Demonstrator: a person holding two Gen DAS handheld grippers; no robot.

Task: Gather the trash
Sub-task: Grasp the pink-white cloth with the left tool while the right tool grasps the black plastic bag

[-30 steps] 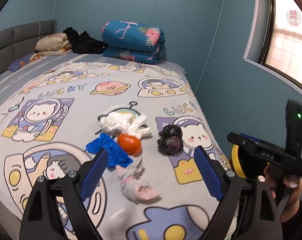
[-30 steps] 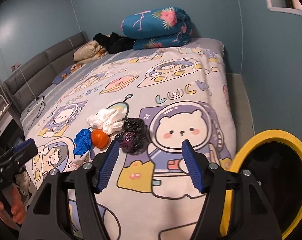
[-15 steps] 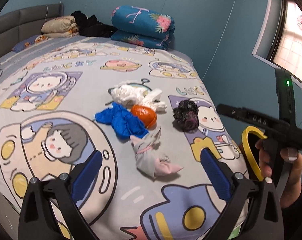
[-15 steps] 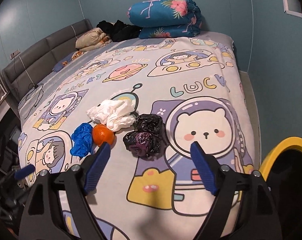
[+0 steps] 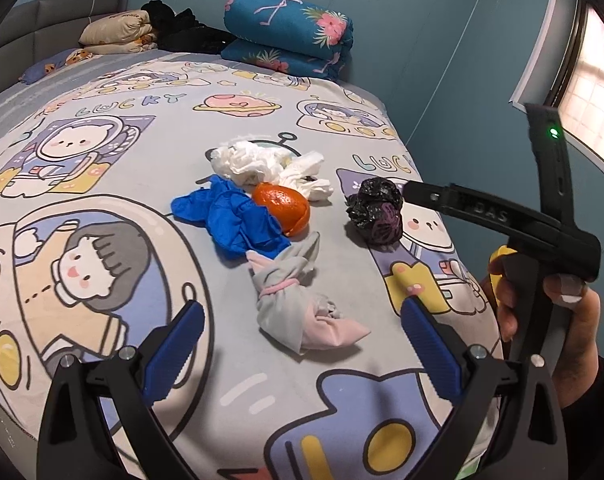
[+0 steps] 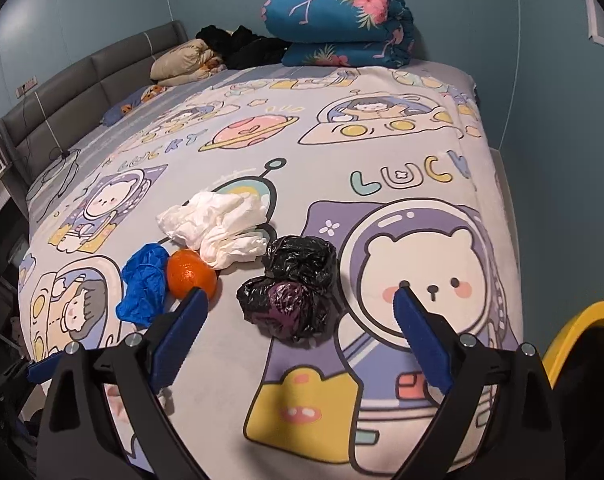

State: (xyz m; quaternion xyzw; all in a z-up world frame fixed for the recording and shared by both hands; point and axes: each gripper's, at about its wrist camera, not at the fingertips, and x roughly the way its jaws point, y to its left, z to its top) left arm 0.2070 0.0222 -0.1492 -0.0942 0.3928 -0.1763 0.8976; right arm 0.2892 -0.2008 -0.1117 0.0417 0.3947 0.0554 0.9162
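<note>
The left gripper (image 5: 302,344) gapes over a knotted grey-pink rag (image 5: 298,304); the right gripper's (image 6: 300,324) jaws are opening around a black bag (image 6: 294,284) (untouched). Beyond on the bed (image 6: 402,152): orange (image 6: 191,274), blue glove (image 6: 144,284), white tissues (image 6: 218,228).

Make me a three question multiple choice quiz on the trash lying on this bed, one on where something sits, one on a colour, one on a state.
1. The orange lies between:
A) the blue glove and the white tissue
B) the pillows
C) the folded quilt and the wall

2. The crumpled bag nearest the right gripper is:
A) white
B) black
C) yellow

3. The left gripper is:
A) shut on the orange
B) shut on the glove
C) open, holding nothing

Answers:
1 A, it touches the blue glove and the white tissue.
2 B, the black bag lies just ahead of the right gripper.
3 C, the left gripper hangs spread over the grey and pink bundle.
</note>
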